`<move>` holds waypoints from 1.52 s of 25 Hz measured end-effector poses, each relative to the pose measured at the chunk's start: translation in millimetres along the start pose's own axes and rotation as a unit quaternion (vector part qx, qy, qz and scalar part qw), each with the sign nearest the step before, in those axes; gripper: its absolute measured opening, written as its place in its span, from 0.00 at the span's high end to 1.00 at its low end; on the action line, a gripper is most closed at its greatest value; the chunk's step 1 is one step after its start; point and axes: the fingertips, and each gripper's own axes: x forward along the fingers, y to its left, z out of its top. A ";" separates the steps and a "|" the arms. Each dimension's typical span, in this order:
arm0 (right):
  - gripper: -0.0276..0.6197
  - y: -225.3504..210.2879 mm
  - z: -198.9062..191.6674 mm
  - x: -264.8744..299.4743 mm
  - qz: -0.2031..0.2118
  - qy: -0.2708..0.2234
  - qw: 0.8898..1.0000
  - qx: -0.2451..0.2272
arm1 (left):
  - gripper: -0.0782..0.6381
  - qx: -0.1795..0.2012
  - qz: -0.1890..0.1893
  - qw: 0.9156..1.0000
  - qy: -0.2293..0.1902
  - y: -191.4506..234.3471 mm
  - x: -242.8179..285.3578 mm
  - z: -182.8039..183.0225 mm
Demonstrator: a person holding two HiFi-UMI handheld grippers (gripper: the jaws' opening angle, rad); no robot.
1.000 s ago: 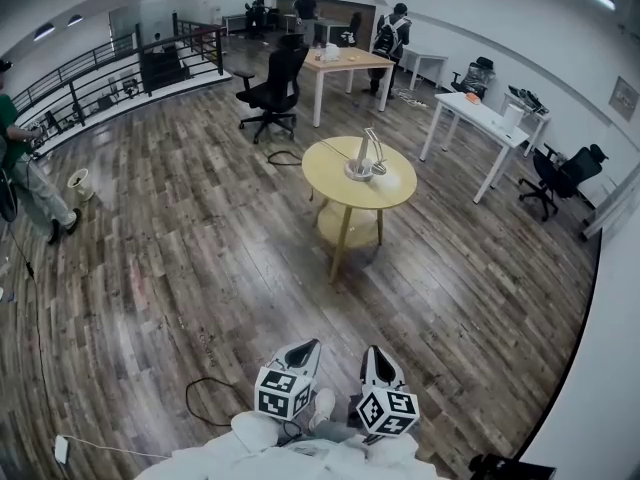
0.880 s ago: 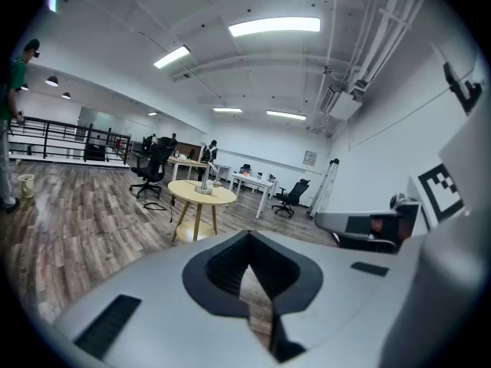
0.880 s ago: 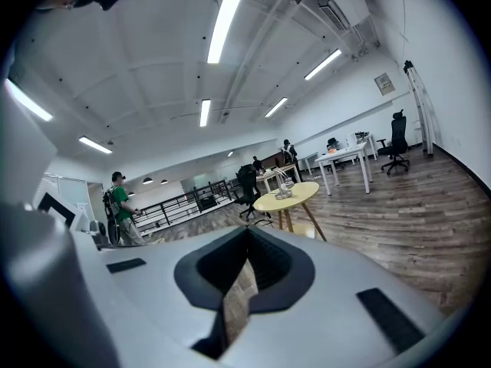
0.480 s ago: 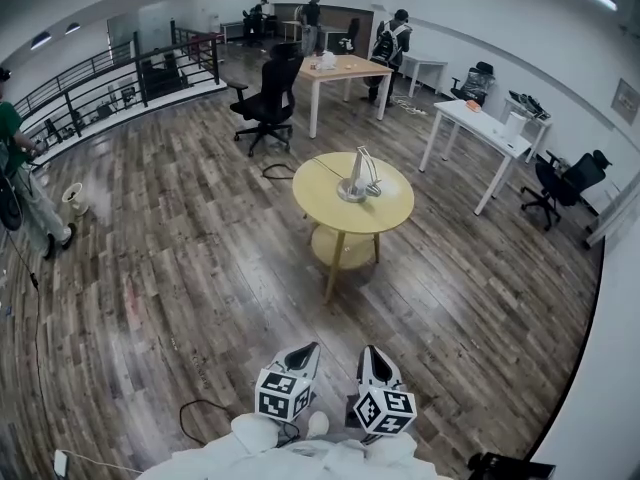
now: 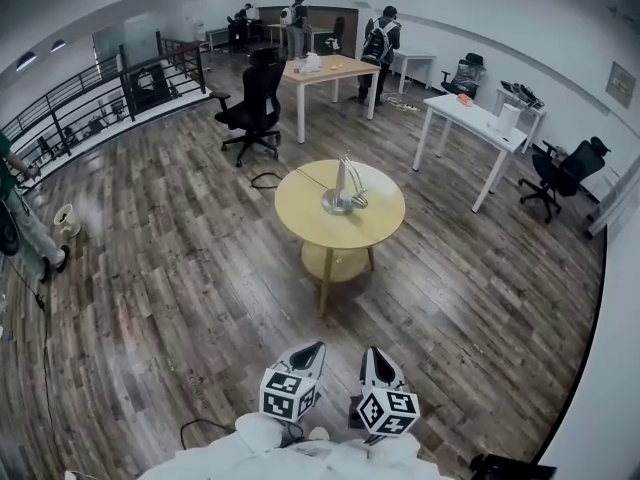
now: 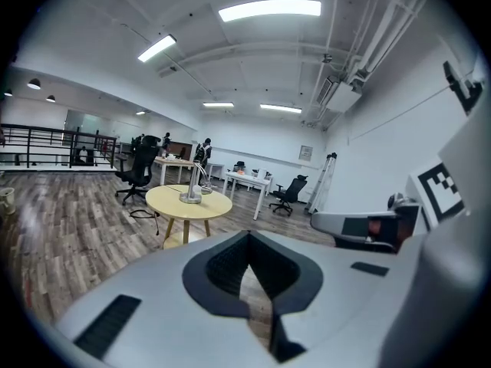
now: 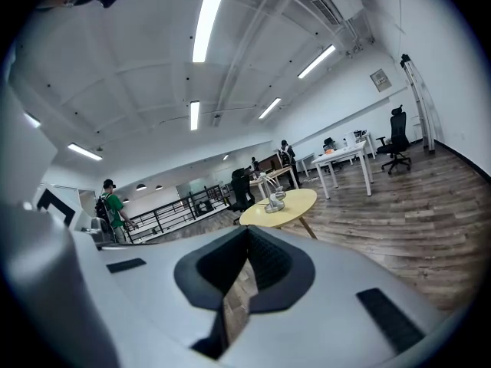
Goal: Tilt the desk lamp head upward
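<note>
A silver desk lamp stands on a round yellow table in the middle of the room, several steps ahead of me. Its thin arm rises from a round base and the head hangs low on the right side. Both grippers are held close to my body at the bottom of the head view, far from the lamp. My left gripper and right gripper are shut with nothing between the jaws. The lamp shows small past the left jaws, and the lamp shows past the right jaws.
A black office chair and a wooden desk stand beyond the table. A white desk and another chair are at the right. People stand at the back and far left. A cable lies near my feet.
The table and lamp have come nearer and shifted left in the head view as I walk towards them. Both grippers stay shut in the same place by my body.
</note>
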 end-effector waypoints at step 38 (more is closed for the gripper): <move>0.94 -30.4 66.9 287.2 -0.037 0.009 0.999 0.000 | 0.89 -0.020 -0.019 1.000 0.008 194.5 205.4 108.7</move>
